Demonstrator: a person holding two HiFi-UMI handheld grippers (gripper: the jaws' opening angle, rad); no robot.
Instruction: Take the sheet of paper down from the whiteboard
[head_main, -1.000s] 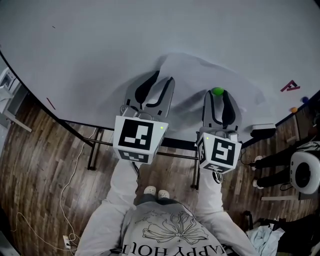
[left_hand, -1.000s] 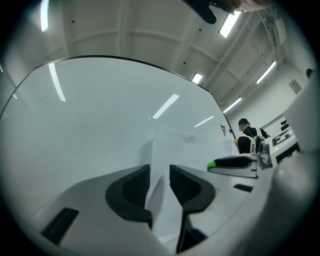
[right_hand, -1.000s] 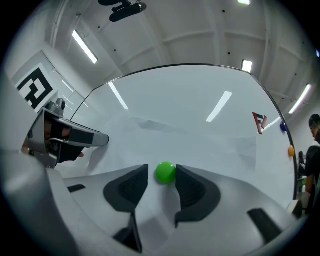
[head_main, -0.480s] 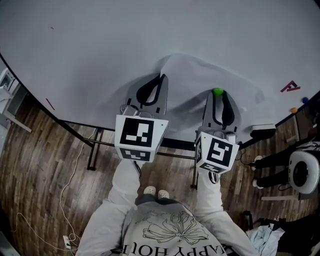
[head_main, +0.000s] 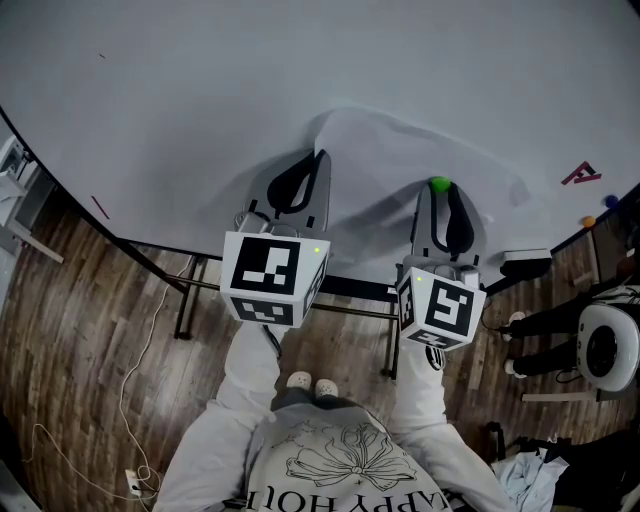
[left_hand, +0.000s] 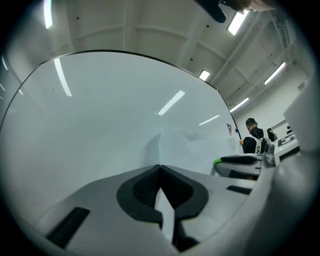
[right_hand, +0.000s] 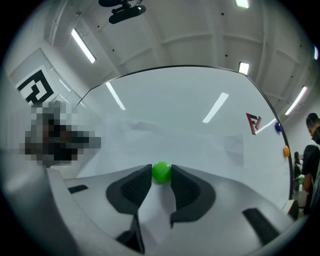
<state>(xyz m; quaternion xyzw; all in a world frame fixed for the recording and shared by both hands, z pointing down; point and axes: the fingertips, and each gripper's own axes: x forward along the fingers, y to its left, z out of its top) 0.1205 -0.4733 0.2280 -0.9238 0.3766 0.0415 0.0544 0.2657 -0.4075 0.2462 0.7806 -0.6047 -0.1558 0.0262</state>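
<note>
Sheet (head_main: 420, 150) hangs on the whiteboard (head_main: 200, 80), its lower left edge standing off the board. Left tool (left_hand: 160, 167) is fully closed, pinching that edge. Right tool (right_hand: 161, 176) has just been closing, and its pads clamp the green magnet (right_hand: 161, 171) on the sheet's lower right.

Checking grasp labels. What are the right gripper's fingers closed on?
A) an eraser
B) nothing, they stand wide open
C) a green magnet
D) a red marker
C: in the right gripper view, the right gripper has its fingers pressed against both sides of the green magnet, which sits on the sheet of paper on the whiteboard.
</note>
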